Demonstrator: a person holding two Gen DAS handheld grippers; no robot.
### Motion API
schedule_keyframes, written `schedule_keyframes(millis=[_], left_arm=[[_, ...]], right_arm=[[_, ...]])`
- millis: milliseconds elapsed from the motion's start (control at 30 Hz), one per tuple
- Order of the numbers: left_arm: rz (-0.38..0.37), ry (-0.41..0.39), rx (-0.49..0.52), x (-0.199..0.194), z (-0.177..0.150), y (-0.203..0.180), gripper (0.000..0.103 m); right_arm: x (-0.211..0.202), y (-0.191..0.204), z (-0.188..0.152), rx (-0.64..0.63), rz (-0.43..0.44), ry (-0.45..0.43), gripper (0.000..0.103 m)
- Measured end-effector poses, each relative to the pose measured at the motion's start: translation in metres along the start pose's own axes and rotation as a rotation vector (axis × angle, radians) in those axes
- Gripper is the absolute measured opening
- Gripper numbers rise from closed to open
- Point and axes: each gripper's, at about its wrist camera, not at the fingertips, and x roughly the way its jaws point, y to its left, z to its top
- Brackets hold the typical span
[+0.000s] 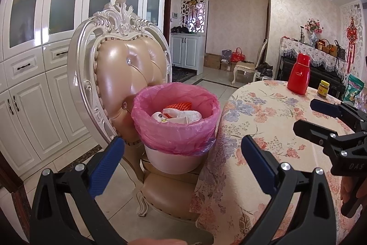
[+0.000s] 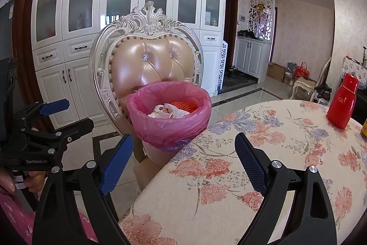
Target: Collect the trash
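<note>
Your left gripper (image 1: 183,153) and right gripper (image 2: 184,153) both have their fingers wide apart, holding nothing. The trash bin (image 1: 175,121) sits on the chair (image 1: 128,66) at twelve o'clock, raised so you can reach its pink bag (image 2: 169,123).

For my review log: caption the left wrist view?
Open left gripper faces pink-lined trash bin on chair beside floral table.

White lettering "GenRobot.AI" stands on the black plastic body of the left hand-held gripper (image 2: 51,117), at the left edge of the right wrist view. In the left wrist view, faint letters, seemingly "DAS", stand on the black body of the right hand-held gripper (image 1: 305,115), lower right. Other labels are too small to read
</note>
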Motion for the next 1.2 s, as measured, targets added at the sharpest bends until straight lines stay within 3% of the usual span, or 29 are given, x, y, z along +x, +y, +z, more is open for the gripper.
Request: schedule_keyframes(millis=[1200], left_arm=[[0.020, 0.001, 0.007, -0.0032, -0.0035, -0.0005, 0.099]], right_arm=[[-0.0051, -0.0003, 0.0025, -0.009, 0.007, -0.008, 0.085]])
